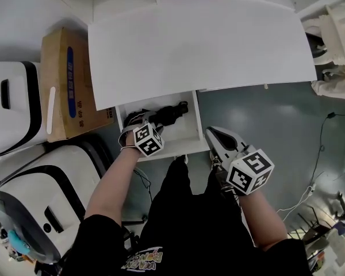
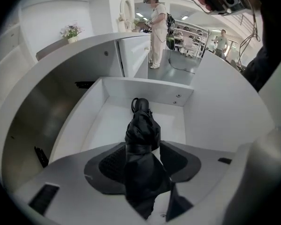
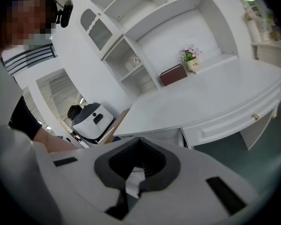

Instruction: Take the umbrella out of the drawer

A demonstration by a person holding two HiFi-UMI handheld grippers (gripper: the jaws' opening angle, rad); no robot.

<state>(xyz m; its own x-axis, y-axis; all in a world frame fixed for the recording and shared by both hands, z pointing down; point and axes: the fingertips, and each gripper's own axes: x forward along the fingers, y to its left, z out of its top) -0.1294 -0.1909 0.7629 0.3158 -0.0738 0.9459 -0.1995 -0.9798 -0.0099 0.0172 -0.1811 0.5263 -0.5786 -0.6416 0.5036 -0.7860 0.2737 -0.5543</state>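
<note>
Reaching in: left gripper [image 1: 137, 119] open astride umbrella [image 2: 141, 125] in drawer [image 1: 184, 134]; next, clamp. Right gripper [image 1: 218, 140], four o'clock of the drawer, closed, empty.

Left tongs [image 1: 136, 119] hide the umbrella's [image 1: 171, 112] near end; desktop [image 1: 201, 45] covers the drawer's [image 1: 191, 132] back.

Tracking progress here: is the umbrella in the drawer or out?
In. The folded black umbrella lies on the open drawer's floor, between the left gripper's spread fingers.
</note>
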